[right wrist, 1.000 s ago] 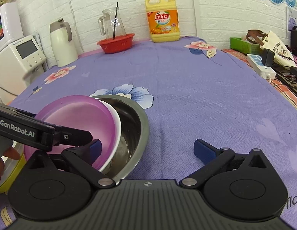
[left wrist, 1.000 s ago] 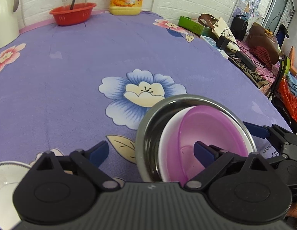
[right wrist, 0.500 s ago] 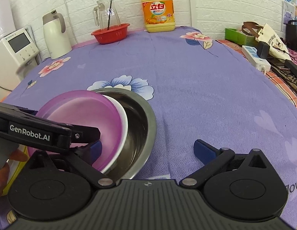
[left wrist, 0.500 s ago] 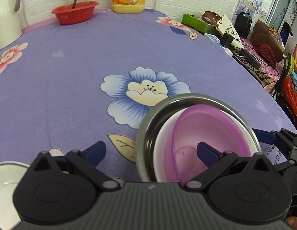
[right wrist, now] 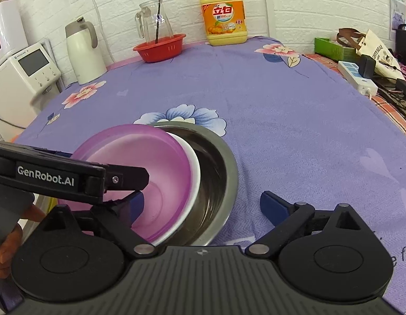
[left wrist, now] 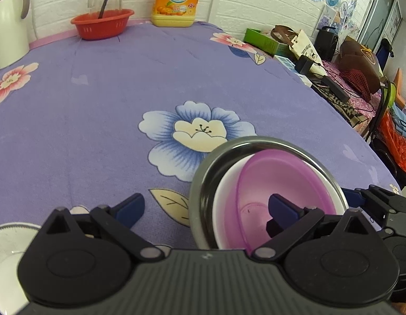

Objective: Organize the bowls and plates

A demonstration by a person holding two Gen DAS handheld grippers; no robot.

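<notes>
Three bowls sit nested on the bench (right wrist: 294, 110), on its purple flowered cloth: a steel bowl (right wrist: 218, 173) outermost, a white bowl (right wrist: 193, 168) inside it, and a purple bowl (right wrist: 140, 162) innermost, tilted so its rim stands higher on the side away from the steel wall. The left tongs (left wrist: 206, 207) stand wide open and grip nothing; one blue pad hangs inside the purple bowl, the other over bare cloth beside the stack. The right tongs (right wrist: 203, 204) are likewise spread wide and empty, one finger at the purple bowl's near rim, the other over the cloth. A white ribbed dish (left wrist: 8, 239) lies at the near left edge. A red basket (right wrist: 159, 47), glass jug (right wrist: 154, 25) and yellow detergent bottle (right wrist: 223, 15) line the far wall
</notes>
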